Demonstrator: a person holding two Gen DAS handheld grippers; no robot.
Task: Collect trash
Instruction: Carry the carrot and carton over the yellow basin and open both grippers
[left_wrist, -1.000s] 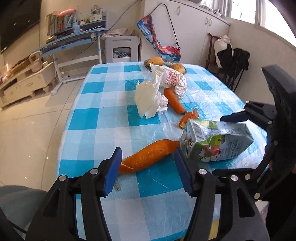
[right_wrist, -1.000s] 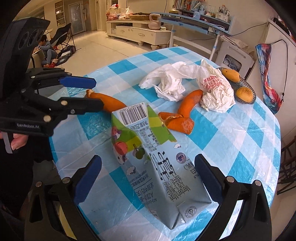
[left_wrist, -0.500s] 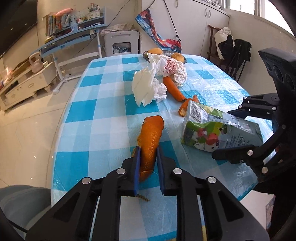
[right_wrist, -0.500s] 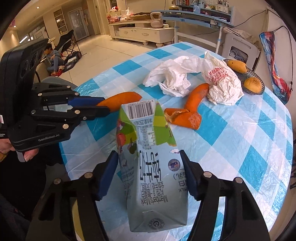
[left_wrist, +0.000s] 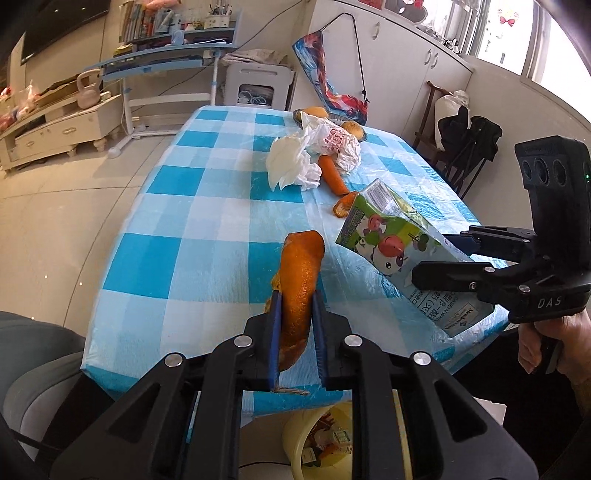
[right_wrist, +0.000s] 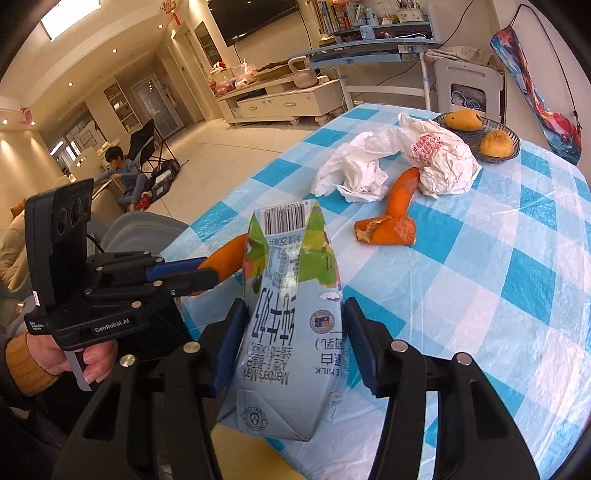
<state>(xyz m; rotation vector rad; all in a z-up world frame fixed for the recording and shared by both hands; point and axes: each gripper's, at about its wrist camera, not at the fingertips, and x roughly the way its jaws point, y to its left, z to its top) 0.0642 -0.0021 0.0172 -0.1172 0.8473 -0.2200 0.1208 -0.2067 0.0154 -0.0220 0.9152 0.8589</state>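
A second ago both claws stood wide; now my left gripper (left_wrist: 297, 332) is clamped on the long orange peel strip (left_wrist: 300, 284) and my right gripper (right_wrist: 291, 347) is closing around the green-and-blue milk carton (right_wrist: 291, 295), both lifted over the checked blue table's (left_wrist: 177, 258) near edge; the yellow bin (left_wrist: 332, 443) waits below, crumpled white bags (right_wrist: 439, 158) and more peel (right_wrist: 391, 221) remain, nothing blocking
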